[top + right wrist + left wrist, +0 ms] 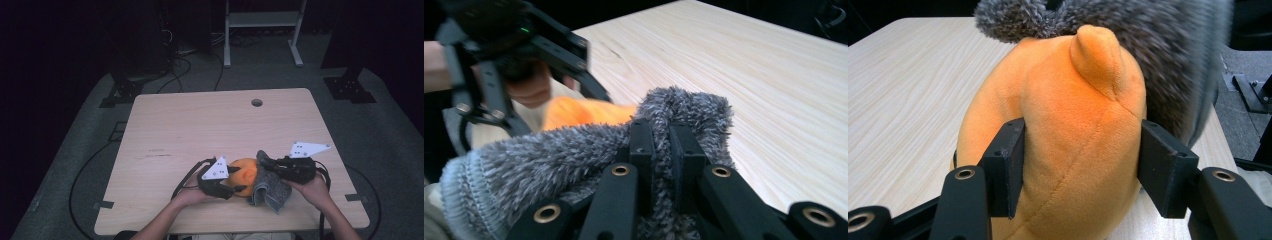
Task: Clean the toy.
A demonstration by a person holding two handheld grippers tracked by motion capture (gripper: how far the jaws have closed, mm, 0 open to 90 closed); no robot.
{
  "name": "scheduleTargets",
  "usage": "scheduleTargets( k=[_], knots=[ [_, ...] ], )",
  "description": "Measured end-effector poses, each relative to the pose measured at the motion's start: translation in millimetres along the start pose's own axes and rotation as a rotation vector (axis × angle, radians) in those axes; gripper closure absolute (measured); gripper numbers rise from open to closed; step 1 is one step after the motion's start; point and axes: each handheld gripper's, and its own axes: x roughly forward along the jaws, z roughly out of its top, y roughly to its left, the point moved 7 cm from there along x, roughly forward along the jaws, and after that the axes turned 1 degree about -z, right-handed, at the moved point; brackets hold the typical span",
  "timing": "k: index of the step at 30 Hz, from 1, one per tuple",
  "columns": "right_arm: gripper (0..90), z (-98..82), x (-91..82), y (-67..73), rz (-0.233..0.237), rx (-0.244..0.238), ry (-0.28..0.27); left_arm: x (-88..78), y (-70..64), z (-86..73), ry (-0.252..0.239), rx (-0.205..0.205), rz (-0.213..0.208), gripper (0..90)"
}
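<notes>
An orange plush toy [245, 172] sits near the front edge of the wooden table [200, 130]. My left gripper [235, 180] is shut on it, its pads [1008, 165] pressing into both sides of the orange plush toy [1073, 140], whose small ear points up. A grey fluffy cloth [270, 192] drapes against the toy's right side. My right gripper [264, 164] is shut on a fold of that grey cloth [574, 155], jaws almost together. In the right gripper view the orange toy [584, 112] peeks out behind the cloth, with the left gripper [504, 65] beyond it.
A round cable hole [257, 102] lies near the table's far edge. A white metal frame [262, 30] and black stands [350, 85] rest on the grey floor behind the table. Cables trail off the table's left front.
</notes>
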Motion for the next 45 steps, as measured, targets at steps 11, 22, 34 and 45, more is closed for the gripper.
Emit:
scheduleTargets(
  k=[11,22,34,45],
  knots=[
    [81.7,-12.5,-9.5,-7.3,-0.011,0.05,-0.037,-1.9,3.9,0.5,-0.013,-0.044,0.0,41.7],
    [81.6,0.2,-15.2,0.0,0.012,0.056,-0.127,-2.4,11.0,2.8,-0.041,-0.096,0.007,45.0],
    [81.5,-23.0,-16.0,-14.1,-0.049,0.117,-0.096,-12.3,19.3,14.5,-0.156,-0.181,0.02,50.0],
    [81.4,45.2,1.4,35.5,0.081,0.01,-0.249,-27.8,21.0,19.0,-0.059,-0.144,0.056,50.3]
  ],
)
